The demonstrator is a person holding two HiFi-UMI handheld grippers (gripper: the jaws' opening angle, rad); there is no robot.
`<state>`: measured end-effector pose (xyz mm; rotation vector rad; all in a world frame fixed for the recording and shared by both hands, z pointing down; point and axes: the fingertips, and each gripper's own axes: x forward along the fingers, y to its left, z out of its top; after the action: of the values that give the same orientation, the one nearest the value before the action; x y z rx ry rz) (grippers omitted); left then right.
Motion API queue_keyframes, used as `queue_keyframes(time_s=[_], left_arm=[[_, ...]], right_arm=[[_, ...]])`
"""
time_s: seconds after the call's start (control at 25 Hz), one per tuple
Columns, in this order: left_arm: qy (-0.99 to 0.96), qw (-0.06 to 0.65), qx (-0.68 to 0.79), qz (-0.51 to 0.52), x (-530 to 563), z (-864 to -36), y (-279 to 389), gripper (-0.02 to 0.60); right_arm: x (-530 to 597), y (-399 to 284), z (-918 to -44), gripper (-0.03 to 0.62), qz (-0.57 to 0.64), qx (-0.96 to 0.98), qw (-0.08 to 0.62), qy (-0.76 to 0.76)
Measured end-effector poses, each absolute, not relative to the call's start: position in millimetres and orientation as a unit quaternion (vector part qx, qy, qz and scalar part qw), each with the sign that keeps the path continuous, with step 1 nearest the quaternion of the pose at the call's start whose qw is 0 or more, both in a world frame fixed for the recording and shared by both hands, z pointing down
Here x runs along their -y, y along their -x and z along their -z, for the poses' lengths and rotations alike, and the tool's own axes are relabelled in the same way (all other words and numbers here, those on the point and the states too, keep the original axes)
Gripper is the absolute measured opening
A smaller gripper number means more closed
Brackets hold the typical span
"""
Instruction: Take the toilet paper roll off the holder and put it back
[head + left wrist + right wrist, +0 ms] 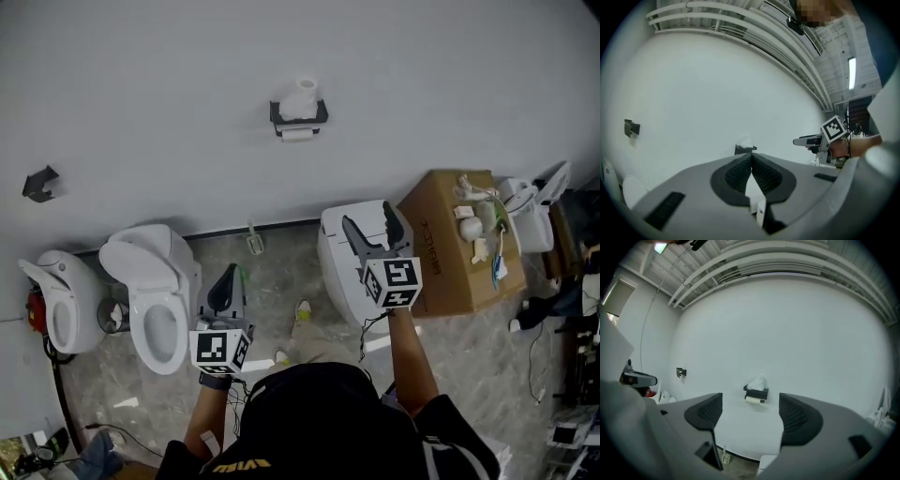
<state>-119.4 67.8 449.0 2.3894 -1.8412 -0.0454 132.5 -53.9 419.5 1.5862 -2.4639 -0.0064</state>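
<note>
A black wall holder hangs on the white wall, with a white toilet paper roll under its shelf and loose white tissue on top. In the right gripper view the holder and the roll show between my jaws, far off. My right gripper is open and empty, held well short of the wall. My left gripper is shut with nothing in it, lower and to the left. In the left gripper view the holder peeks just above the closed jaws.
Two white toilets stand on the marble floor below the wall, and a white urinal is at far left. A cardboard box with small items stands to the right. A second small black bracket is on the wall at left.
</note>
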Motion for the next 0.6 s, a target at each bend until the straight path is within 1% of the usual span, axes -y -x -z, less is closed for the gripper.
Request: queue_keyframes(time_s=[0.16,0.32,0.44,0.6], left_arm=[[-0.785,0.052,0.618,0.007,-16,-449,122,0.011],[-0.772,0.066,0.632,0.013,42,-445,120,0.011],[-0.767,0.063,0.638,0.014,82,-438,109,0.011],[-0.771,0.051,0.635,0.016,126,-426,90,0.011]], right_arm=[[110,-122,-432,0.374,-0.007,0.845,0.094,-0.526],[169,-109,-440,0.370,-0.015,0.859,0.094,-0.503],[208,-102,-445,0.345,-0.013,0.865,0.097,-0.492],[255,-91,-448,0.345,-0.013,0.874,0.095,-0.477]])
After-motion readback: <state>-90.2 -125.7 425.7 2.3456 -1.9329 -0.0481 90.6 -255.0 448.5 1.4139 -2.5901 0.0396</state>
